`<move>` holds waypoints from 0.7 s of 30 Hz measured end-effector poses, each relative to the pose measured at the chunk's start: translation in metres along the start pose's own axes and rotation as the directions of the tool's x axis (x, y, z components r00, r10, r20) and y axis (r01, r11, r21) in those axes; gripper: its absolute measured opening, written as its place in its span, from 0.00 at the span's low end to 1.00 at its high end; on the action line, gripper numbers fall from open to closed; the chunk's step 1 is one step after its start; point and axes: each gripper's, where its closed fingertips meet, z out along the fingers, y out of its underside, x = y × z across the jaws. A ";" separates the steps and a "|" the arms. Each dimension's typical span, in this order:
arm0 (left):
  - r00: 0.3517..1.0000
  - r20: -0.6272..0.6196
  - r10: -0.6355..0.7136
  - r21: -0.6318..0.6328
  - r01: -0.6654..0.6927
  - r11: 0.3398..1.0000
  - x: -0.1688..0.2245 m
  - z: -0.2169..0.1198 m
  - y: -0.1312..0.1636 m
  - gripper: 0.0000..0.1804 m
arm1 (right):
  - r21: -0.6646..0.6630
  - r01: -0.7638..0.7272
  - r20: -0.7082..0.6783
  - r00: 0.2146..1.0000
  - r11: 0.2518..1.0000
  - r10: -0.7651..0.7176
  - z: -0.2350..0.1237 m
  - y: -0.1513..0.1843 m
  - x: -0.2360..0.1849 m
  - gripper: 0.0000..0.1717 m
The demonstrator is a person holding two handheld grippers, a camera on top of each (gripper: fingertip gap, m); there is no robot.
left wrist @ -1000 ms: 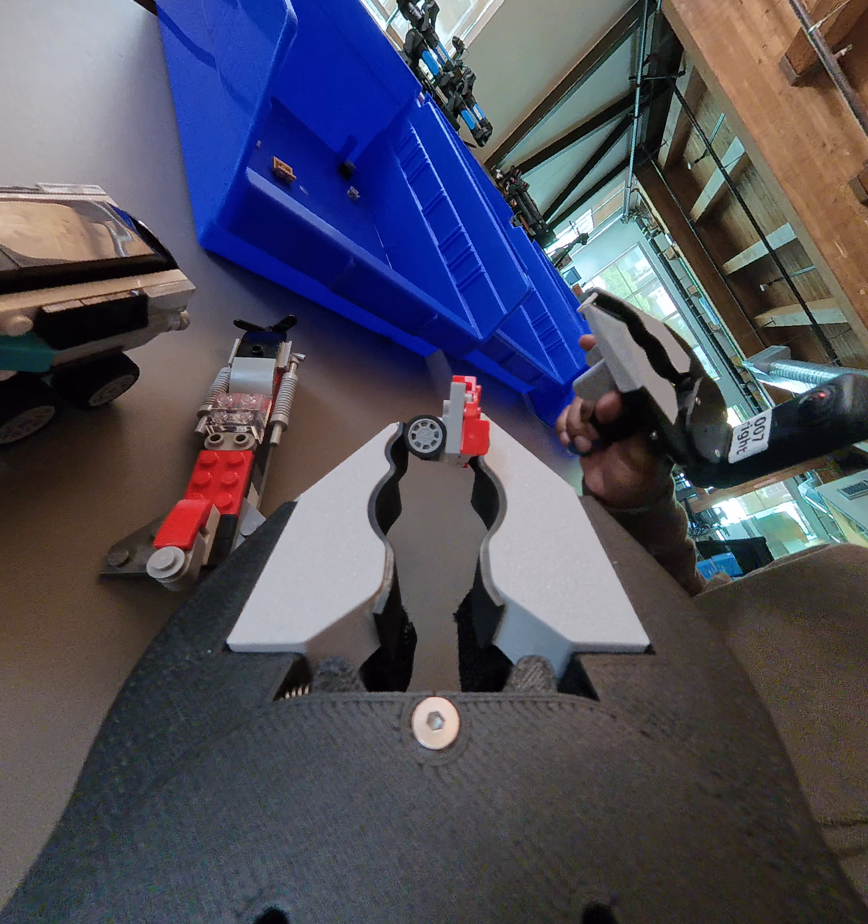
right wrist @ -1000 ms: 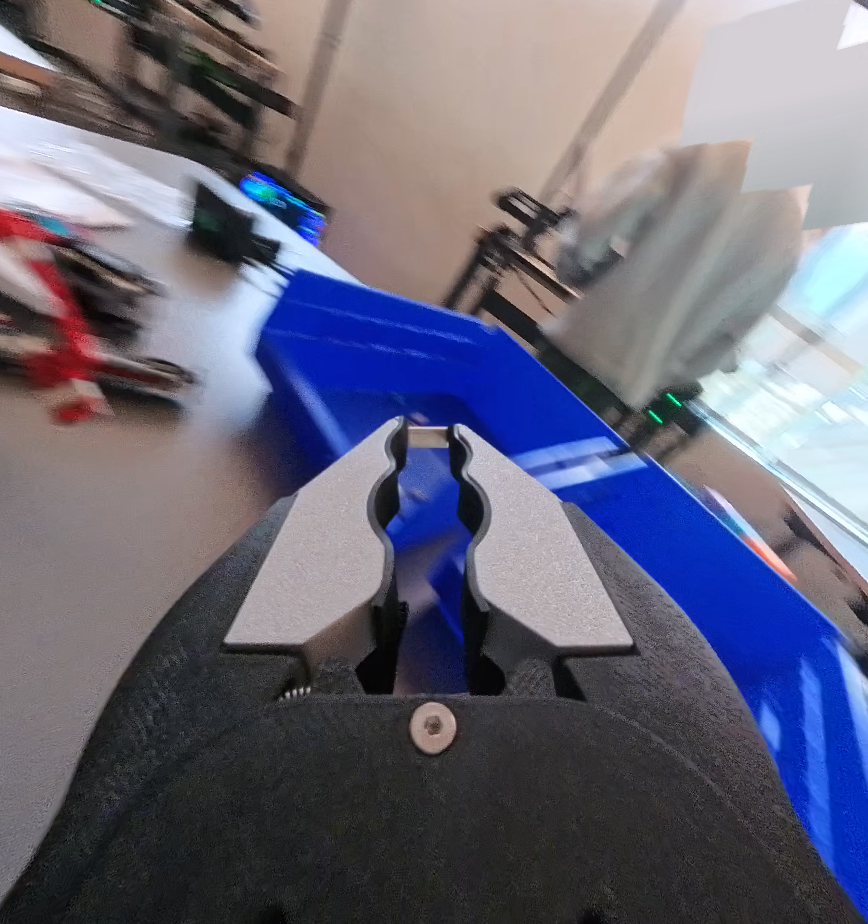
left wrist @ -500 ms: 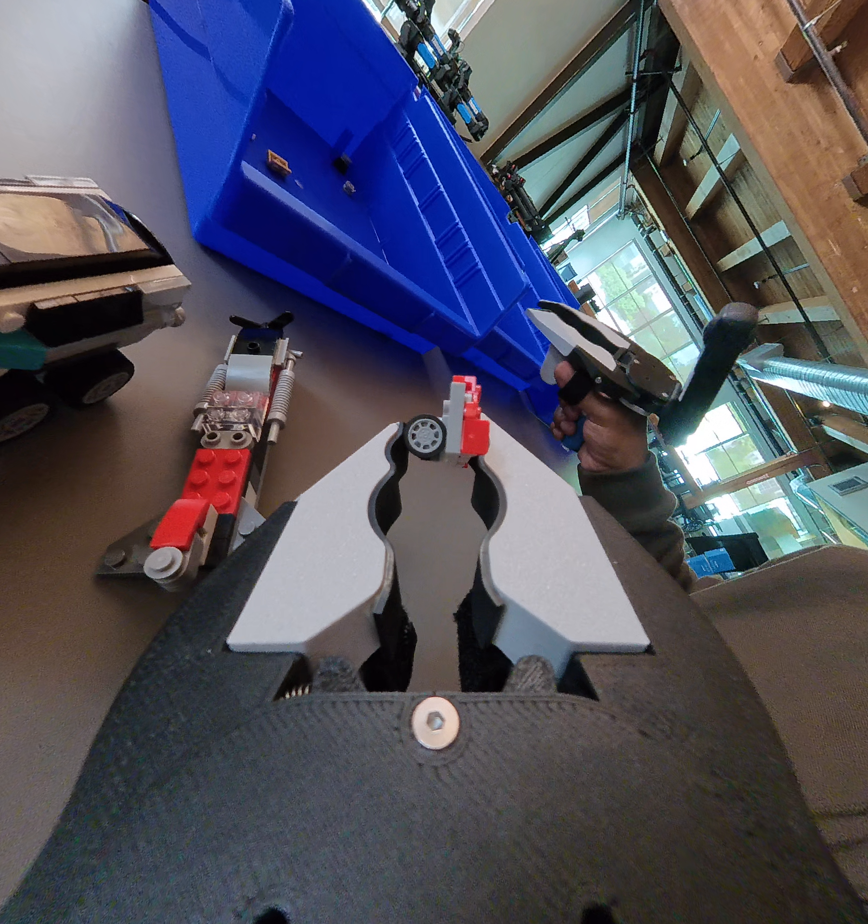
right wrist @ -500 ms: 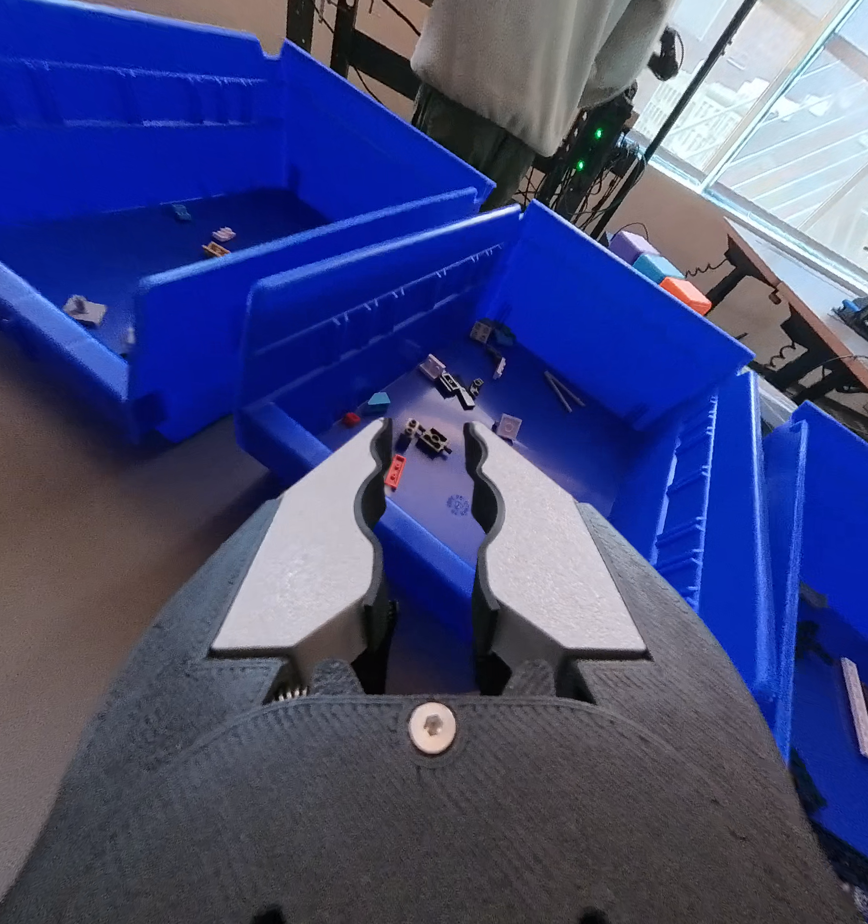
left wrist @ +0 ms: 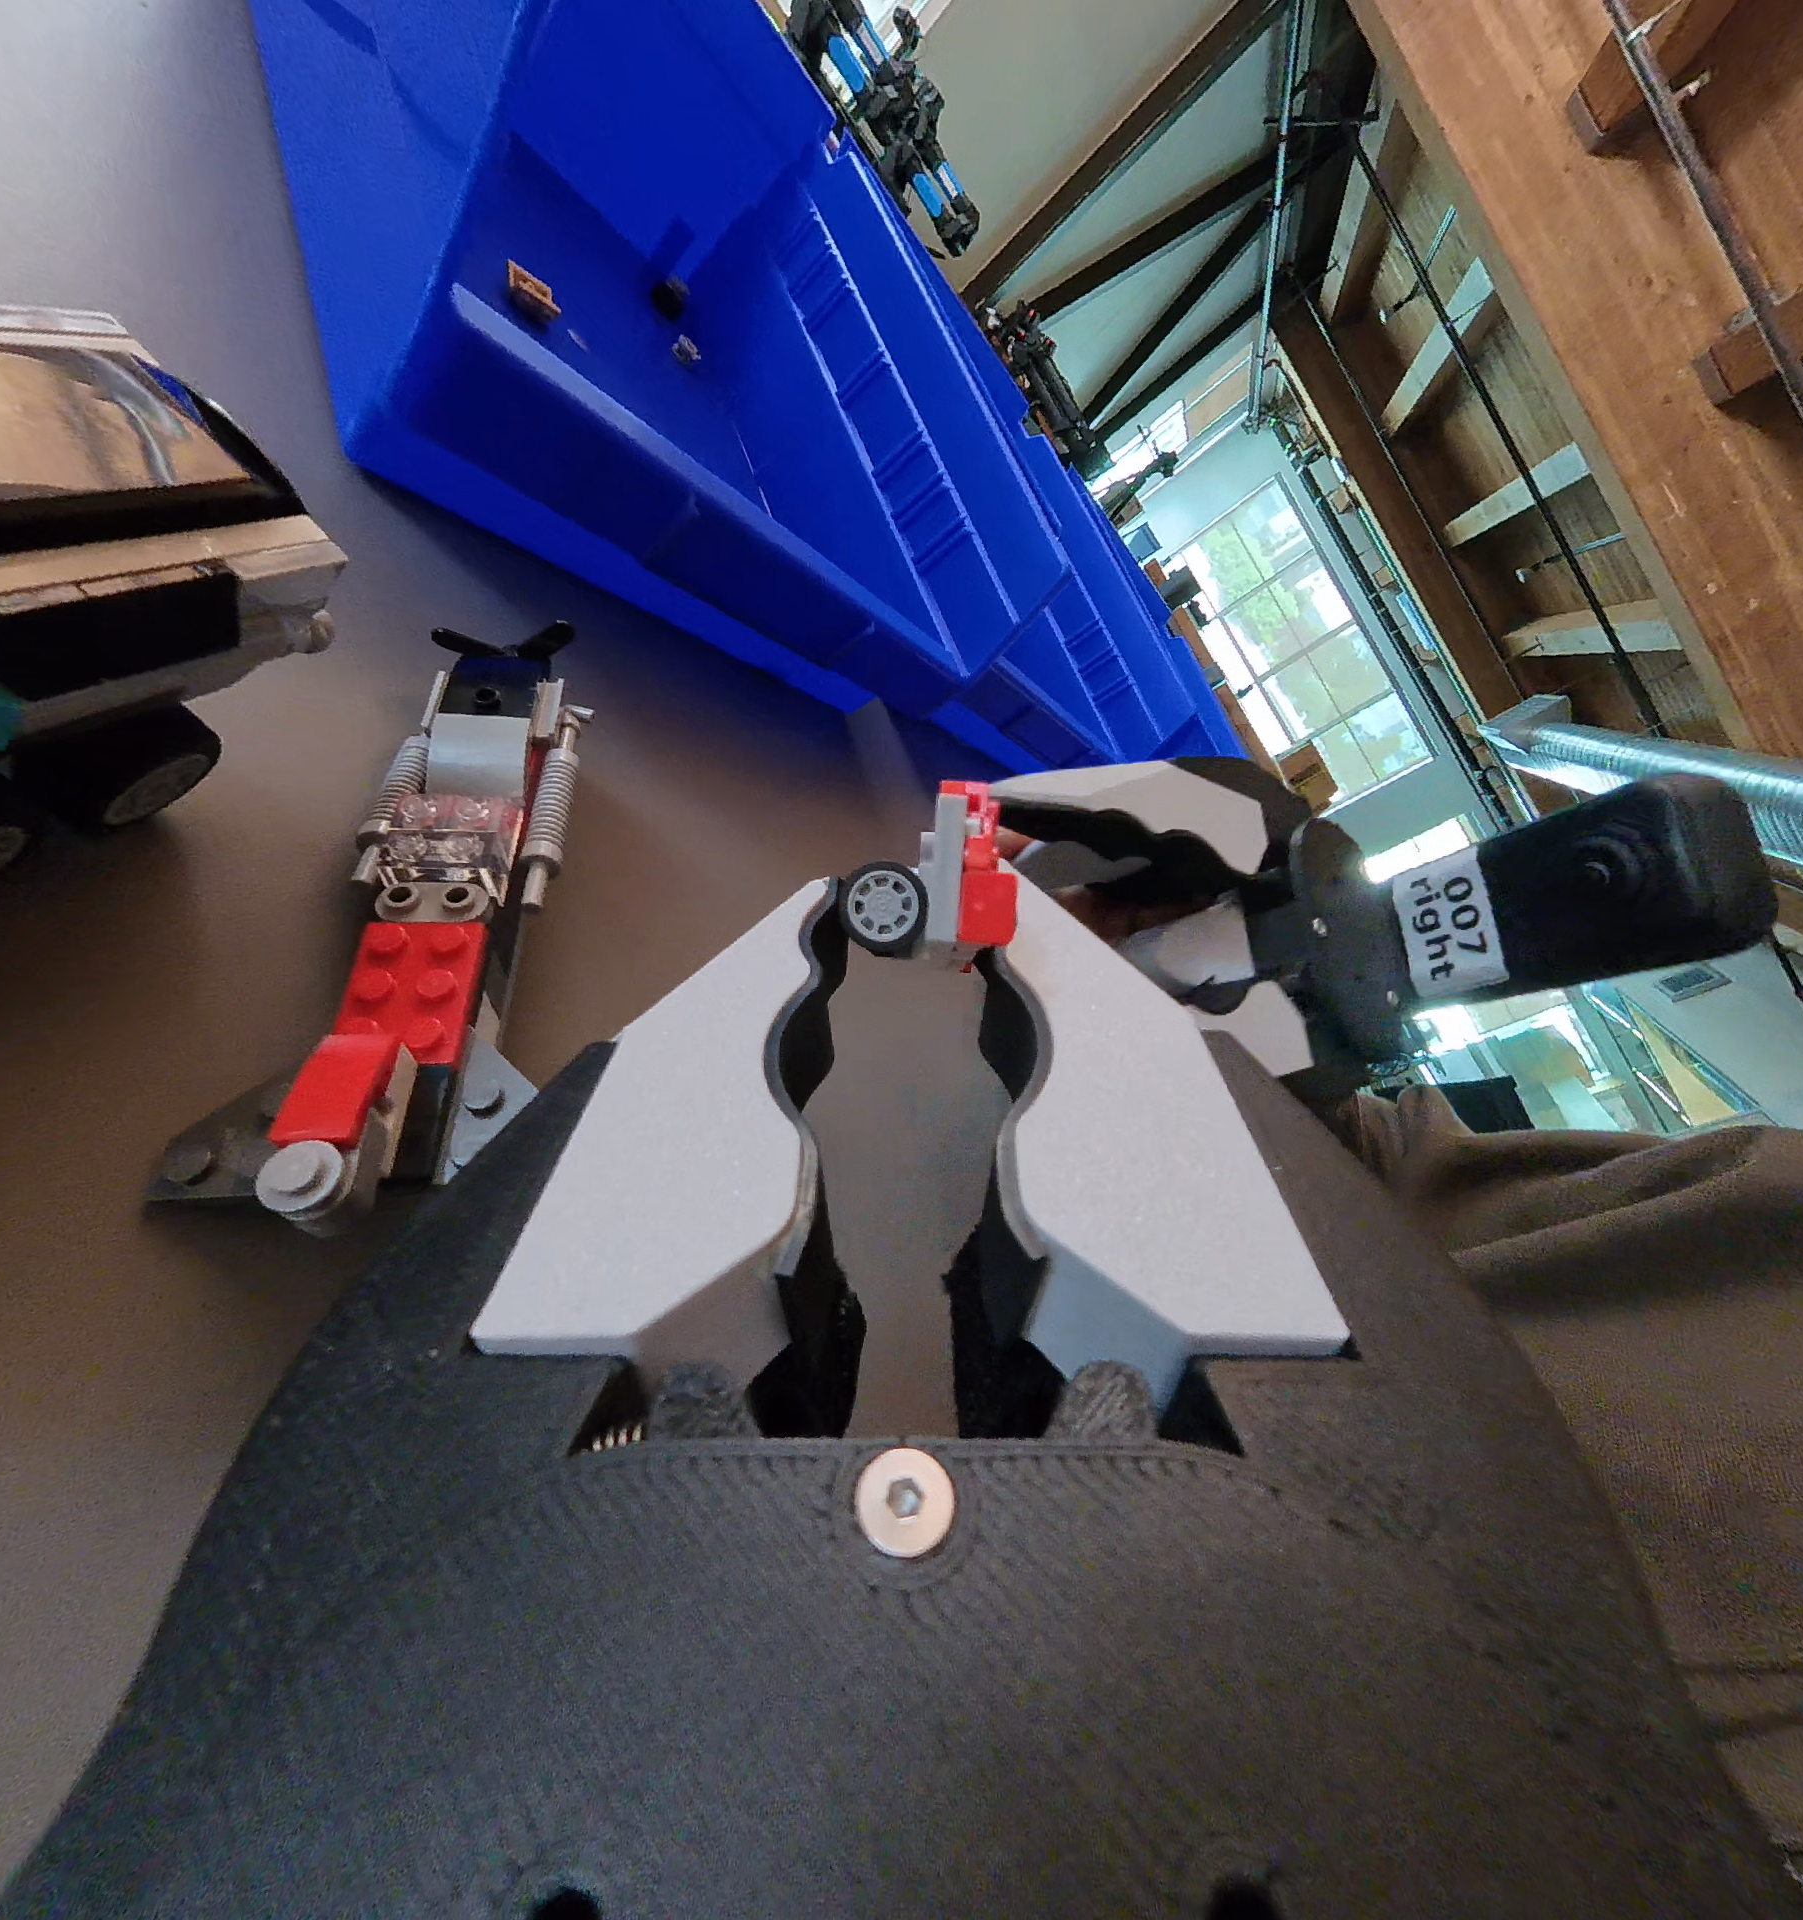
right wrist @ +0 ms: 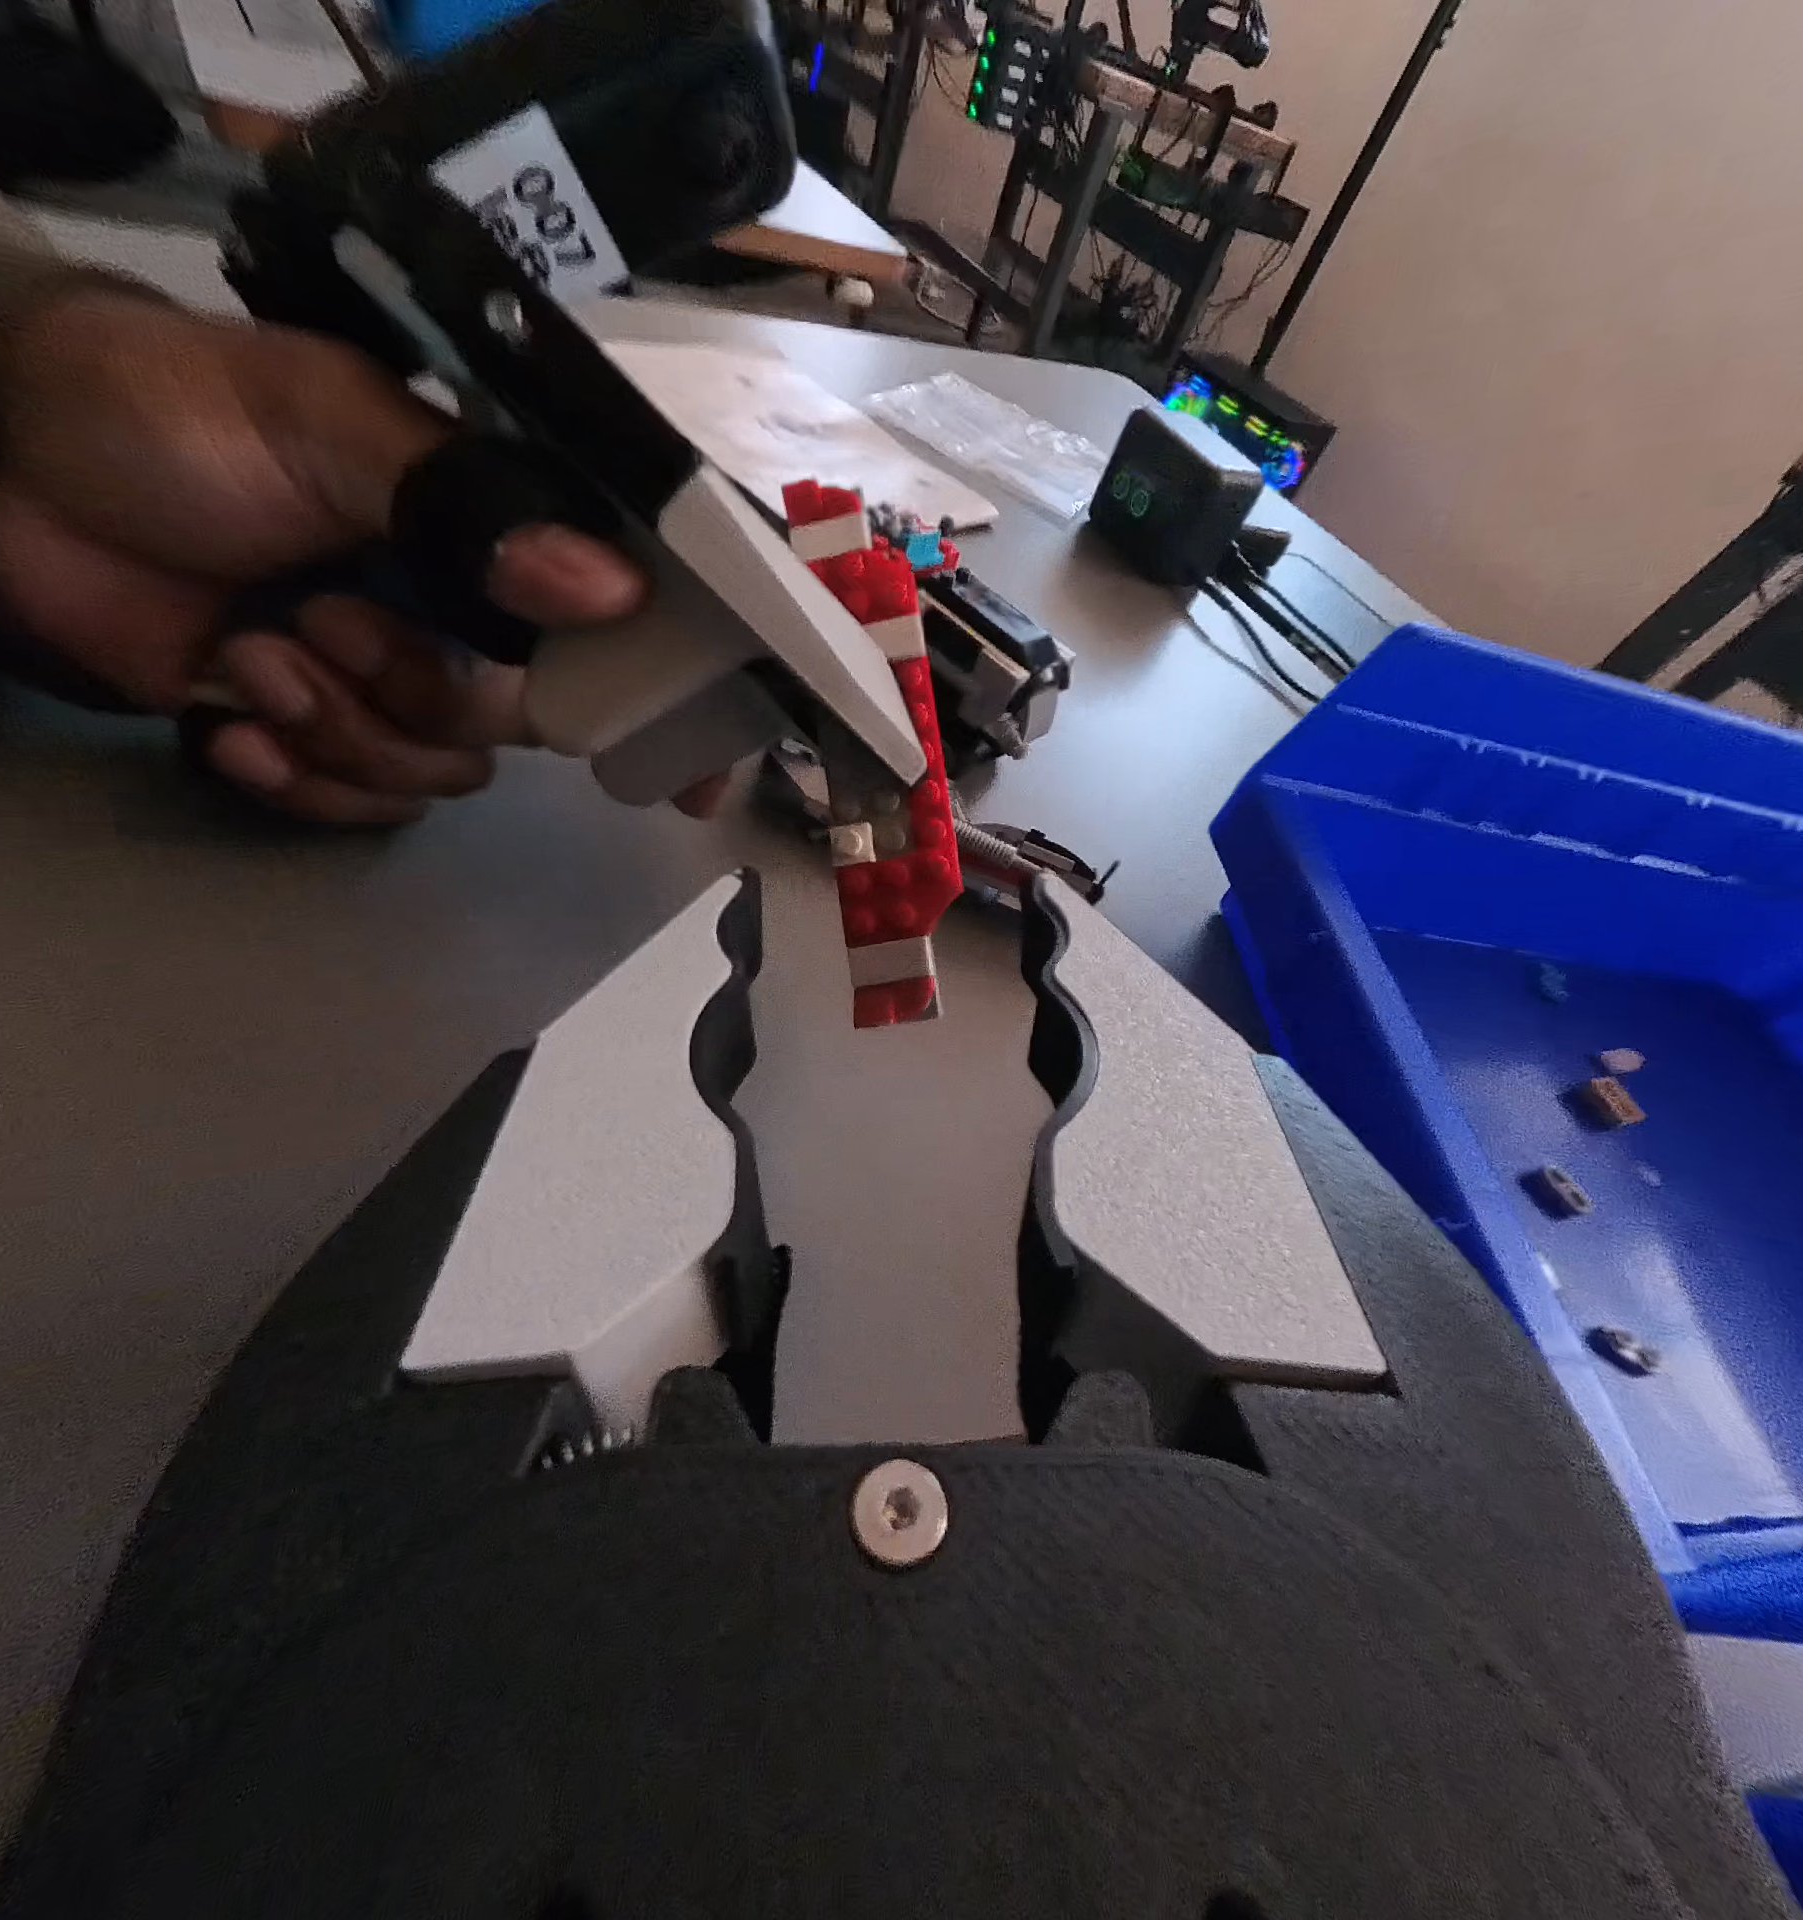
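My left gripper point(left wrist: 912, 920) is shut on a small red and grey brick assembly point(left wrist: 964, 894) with a black wheel point(left wrist: 881, 906), held at the fingertips above the grey table point(left wrist: 97, 1351). In the right wrist view the same red assembly point(right wrist: 892, 904) hangs from the left gripper's fingers point(right wrist: 772, 613). Its lower end stands between my right gripper's open fingers without touching them. My right gripper point(right wrist: 892, 883) is open wide and holds nothing. Its fingers point(left wrist: 1136, 805) show in the left wrist view just right of the assembly's red end.
A row of blue bins point(left wrist: 668, 416) with a few loose small bricks runs along the table's far side, and the nearest one point(right wrist: 1499, 831) is close to my right. A long red and grey brick model point(left wrist: 429, 935) and a brick car point(left wrist: 97, 520) lie at left. A black device point(right wrist: 1177, 509) stands farther back. The tips of both grippers are at nearly the same place.
The right gripper swung from over the blue bins to the left gripper and opened wider. A small grey piece seen between its tips a second ago is gone. The left gripper kept its hold.
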 end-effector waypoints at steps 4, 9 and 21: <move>1.000 -0.012 -0.006 -0.022 0.005 1.000 0.003 0.001 0.004 0.13 | -0.049 0.105 -0.056 0.993 0.993 -0.108 0.011 0.006 -0.001 0.28; 0.999 -0.045 -0.019 -0.014 0.018 1.000 0.006 0.002 0.002 0.14 | -0.067 0.144 -0.083 0.985 0.987 -0.149 0.018 0.004 -0.001 0.15; 0.985 -0.140 -0.098 0.091 0.111 0.990 0.015 -0.001 -0.013 0.13 | 0.055 -0.073 -0.183 0.980 0.996 0.082 0.013 -0.020 0.014 0.15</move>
